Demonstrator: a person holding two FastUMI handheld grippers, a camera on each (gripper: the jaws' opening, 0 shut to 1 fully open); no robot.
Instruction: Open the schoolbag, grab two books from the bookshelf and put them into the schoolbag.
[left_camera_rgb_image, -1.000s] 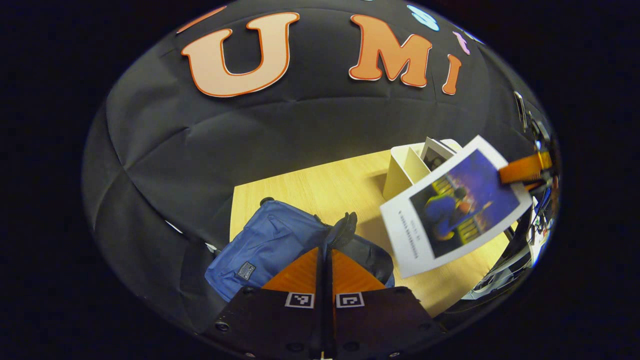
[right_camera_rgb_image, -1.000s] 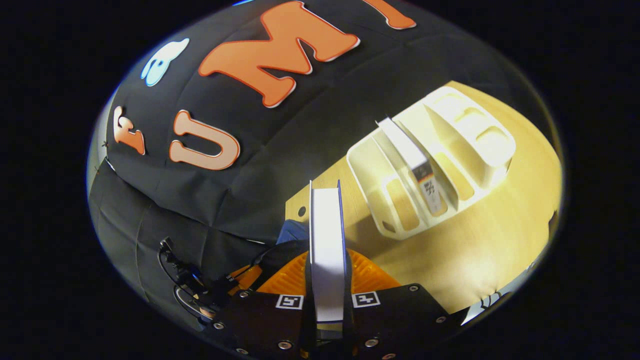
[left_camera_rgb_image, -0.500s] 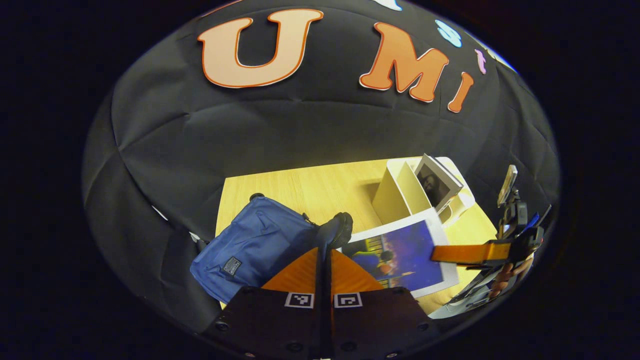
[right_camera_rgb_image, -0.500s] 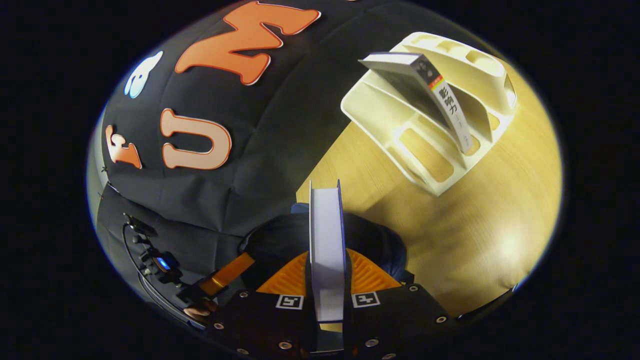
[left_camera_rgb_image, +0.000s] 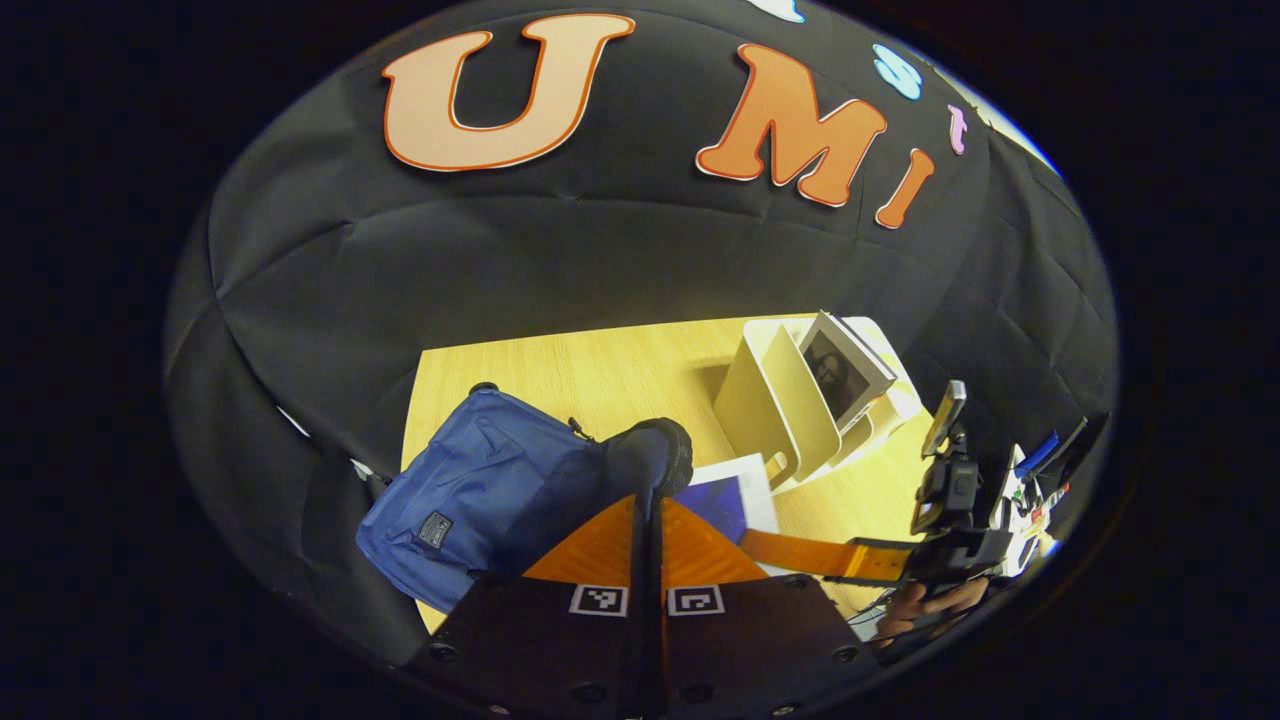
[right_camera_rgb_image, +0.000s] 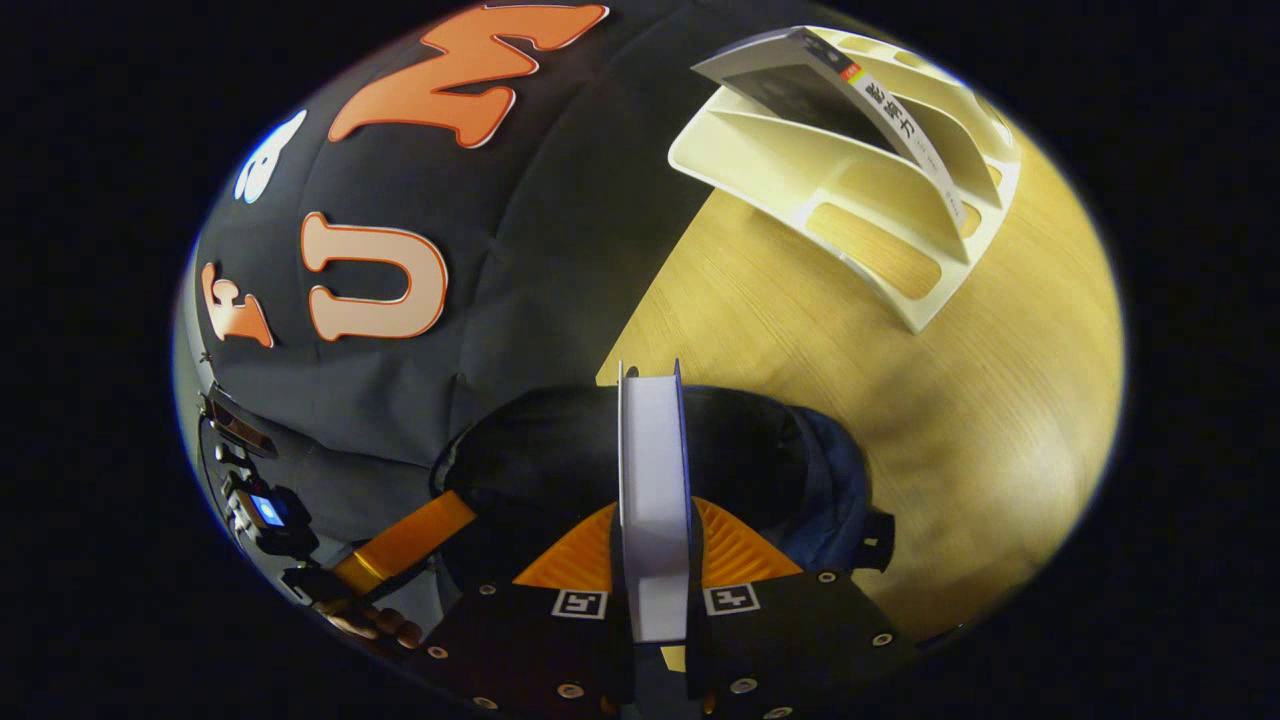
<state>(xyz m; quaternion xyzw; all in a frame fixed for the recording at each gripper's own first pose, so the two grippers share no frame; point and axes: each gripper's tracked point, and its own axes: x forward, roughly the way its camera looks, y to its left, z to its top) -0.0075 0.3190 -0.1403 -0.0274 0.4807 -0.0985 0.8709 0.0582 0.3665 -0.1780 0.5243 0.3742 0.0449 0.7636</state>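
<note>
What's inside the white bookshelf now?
One book leans in the bookshelf; the slots beside it look empty. The book's lower part is hidden behind a divider.

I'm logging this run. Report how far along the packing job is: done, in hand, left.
Done: the schoolbag lies open on the table, and the left gripper is shut on its mouth edge. In hand: the right gripper is shut on the first book, poised at the dark opening, not yet released. Left: drop it in, then fetch the second book leaning in the bookshelf.
</note>
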